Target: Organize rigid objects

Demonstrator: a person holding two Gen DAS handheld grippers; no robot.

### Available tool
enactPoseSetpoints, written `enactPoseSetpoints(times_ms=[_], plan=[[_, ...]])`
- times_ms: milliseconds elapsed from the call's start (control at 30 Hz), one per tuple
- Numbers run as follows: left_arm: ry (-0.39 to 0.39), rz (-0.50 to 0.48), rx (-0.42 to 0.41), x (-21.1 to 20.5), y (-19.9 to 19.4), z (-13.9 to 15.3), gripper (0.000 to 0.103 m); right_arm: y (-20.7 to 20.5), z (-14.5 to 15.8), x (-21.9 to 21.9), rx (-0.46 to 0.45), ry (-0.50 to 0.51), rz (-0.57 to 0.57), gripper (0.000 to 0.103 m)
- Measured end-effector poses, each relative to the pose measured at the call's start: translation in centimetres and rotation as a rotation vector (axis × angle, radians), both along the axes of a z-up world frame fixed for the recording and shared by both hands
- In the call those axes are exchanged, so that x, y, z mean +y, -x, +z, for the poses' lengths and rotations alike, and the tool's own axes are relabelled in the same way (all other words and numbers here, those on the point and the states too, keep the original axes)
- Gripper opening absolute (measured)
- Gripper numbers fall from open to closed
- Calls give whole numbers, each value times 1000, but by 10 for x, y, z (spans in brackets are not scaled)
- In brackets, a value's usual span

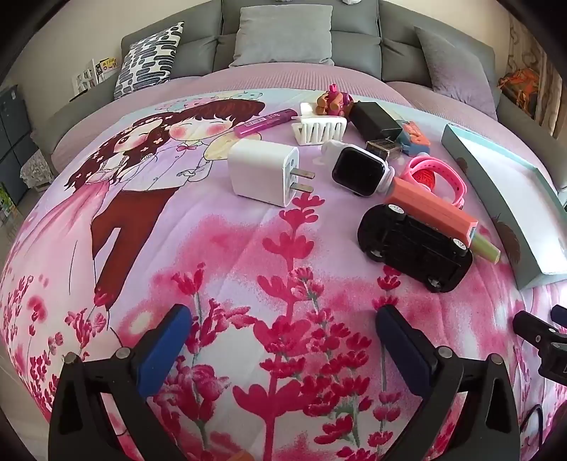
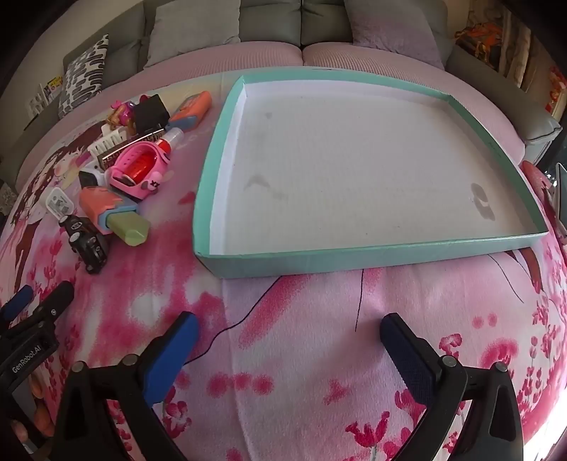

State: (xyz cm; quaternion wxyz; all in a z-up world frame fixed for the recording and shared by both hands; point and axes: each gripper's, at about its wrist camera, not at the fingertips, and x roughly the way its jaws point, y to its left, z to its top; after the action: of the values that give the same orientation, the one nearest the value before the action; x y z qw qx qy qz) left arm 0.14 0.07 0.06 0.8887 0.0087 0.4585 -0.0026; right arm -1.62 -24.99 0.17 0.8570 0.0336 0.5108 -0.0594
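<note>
A pile of small rigid objects lies on the pink floral blanket: a white charger plug (image 1: 264, 172), a smartwatch (image 1: 358, 169), a black toy car (image 1: 414, 244), an orange ice-pop toy (image 1: 436, 209), a pink wristband (image 1: 430, 175), a black block (image 1: 375, 118), a white comb-like rack (image 1: 319, 129) and a purple tube (image 1: 264, 122). A shallow teal box (image 2: 354, 259) with a white, empty floor sits to their right. My left gripper (image 1: 283, 319) is open and empty, well short of the pile. My right gripper (image 2: 288, 326) is open and empty in front of the box.
A grey sofa with cushions (image 1: 283, 32) runs along the back. The pile also shows at the left of the right wrist view (image 2: 120, 177). The left gripper shows at that view's left edge (image 2: 32, 312).
</note>
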Motion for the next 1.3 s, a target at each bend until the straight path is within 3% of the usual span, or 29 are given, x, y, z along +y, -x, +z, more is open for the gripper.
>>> enactPoseSetpoints(times_ms=[833, 1300], plan=[[28, -86, -37, -4, 7, 3, 103, 0, 0, 0, -4, -1, 0, 103], [20, -70, -47, -4, 11, 1, 103, 0, 0, 0, -5, -1, 0, 103]])
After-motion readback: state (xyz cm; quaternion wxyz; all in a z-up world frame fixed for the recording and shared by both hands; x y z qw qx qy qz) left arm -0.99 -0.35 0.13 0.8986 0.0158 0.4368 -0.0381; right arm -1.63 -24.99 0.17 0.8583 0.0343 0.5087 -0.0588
